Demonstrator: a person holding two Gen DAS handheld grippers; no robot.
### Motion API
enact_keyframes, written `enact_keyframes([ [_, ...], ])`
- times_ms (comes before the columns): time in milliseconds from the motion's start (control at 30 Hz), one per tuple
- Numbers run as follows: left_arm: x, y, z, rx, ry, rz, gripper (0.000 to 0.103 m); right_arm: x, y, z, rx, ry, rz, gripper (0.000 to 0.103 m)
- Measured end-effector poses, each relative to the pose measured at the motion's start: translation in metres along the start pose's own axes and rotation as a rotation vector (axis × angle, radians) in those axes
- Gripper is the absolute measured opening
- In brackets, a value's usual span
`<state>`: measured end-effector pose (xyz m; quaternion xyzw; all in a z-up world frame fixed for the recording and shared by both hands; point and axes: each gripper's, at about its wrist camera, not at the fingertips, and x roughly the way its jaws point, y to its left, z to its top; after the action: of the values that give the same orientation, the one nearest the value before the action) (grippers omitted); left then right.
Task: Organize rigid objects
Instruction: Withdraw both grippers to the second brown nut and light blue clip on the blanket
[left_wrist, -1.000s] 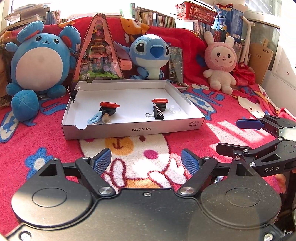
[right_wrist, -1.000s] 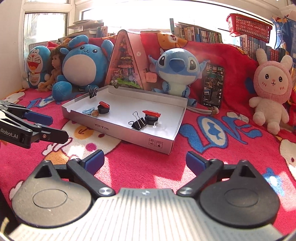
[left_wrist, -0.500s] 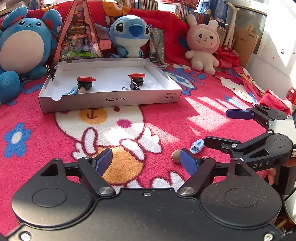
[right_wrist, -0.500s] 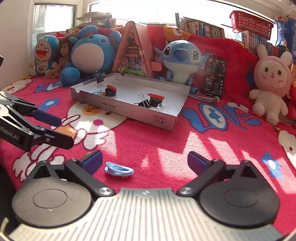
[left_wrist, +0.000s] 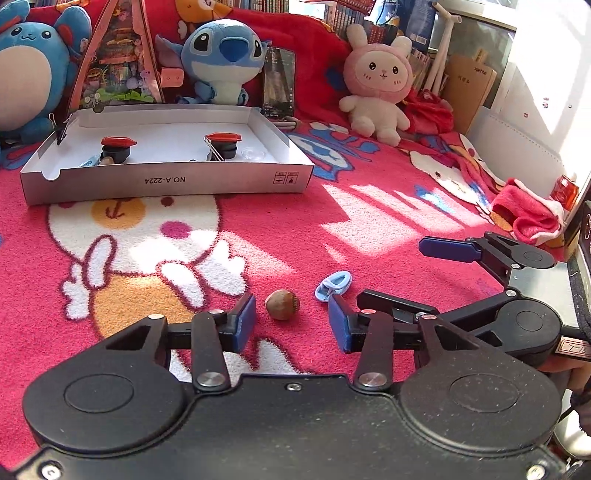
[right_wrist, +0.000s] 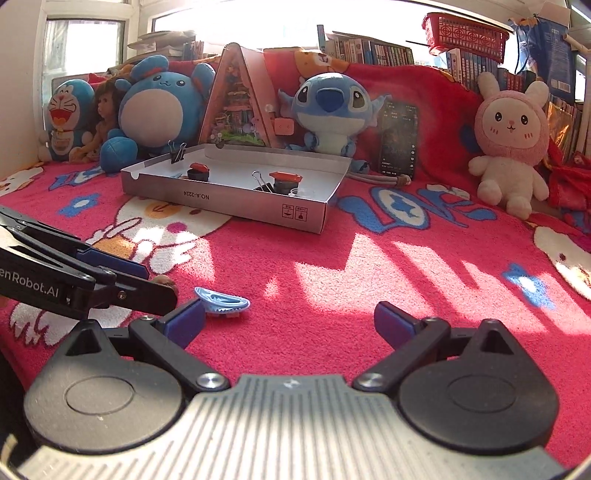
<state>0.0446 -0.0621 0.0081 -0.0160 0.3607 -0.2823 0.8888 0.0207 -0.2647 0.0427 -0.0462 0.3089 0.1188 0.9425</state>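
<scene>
A red cartoon-print blanket (left_wrist: 369, 221) fills both views, with plush toys lined along the top edge: a round blue one (right_wrist: 155, 103) at upper left, a blue big-eared one (right_wrist: 328, 110) at centre, a pink rabbit (right_wrist: 511, 136) at upper right. In front of them, in the upper left of the left wrist view, sits a shallow white cardboard box (left_wrist: 166, 181) holding two red-topped black caps (left_wrist: 114, 147), binder clips (right_wrist: 264, 182) and small bits.

The left gripper (left_wrist: 291, 325) fills the bottom of its own view; its jaws are closing, blue pads either side of a brown nut (left_wrist: 282, 303) lying on the blanket, pads not touching it. The right gripper (right_wrist: 290, 321) sits at the bottom of its view with jaws spread wide and nothing between them. A pale blue plastic clip (right_wrist: 221, 301) lies on the blanket just beside its left pad, right of the nut in the left wrist view.
</scene>
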Motion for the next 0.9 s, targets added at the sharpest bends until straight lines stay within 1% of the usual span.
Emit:
enact_keyframes([
  [33, 0.002, -0.001, 0.000, 0.007, 0.007, 0.007, 0.021, 0.000, 0.000, -0.001, -0.003, 0.001, -0.002, 0.102],
  [67, 0.003, -0.002, 0.000, 0.014, 0.010, 0.014, 0.018, -0.001, 0.001, -0.002, 0.000, 0.000, 0.001, 0.102],
  [167, 0.001, -0.002, -0.001, 0.023, 0.006, 0.024, 0.018, -0.002, 0.001, -0.003, 0.011, -0.004, 0.010, 0.102],
  [300, -0.003, 0.003, -0.001, 0.032, -0.003, 0.058, 0.018, 0.001, 0.006, -0.001, 0.016, -0.003, 0.008, 0.101],
  [400, -0.006, 0.010, 0.001, 0.021, -0.015, 0.091, 0.018, 0.005, 0.011, 0.000, 0.032, 0.002, 0.013, 0.100],
  [533, -0.009, 0.018, 0.004, 0.010, -0.039, 0.154, 0.018, 0.010, 0.022, 0.003, 0.060, 0.008, 0.005, 0.097],
  [700, -0.011, 0.029, 0.007, -0.015, -0.044, 0.188, 0.018, 0.011, 0.039, 0.008, 0.037, -0.013, 0.002, 0.094],
  [800, -0.011, 0.031, 0.007, -0.025, -0.046, 0.192, 0.018, 0.015, 0.044, 0.010, 0.042, -0.010, 0.000, 0.090],
  [900, -0.012, 0.034, 0.006, -0.031, -0.048, 0.197, 0.018, 0.021, 0.043, 0.011, 0.053, 0.010, 0.004, 0.083],
])
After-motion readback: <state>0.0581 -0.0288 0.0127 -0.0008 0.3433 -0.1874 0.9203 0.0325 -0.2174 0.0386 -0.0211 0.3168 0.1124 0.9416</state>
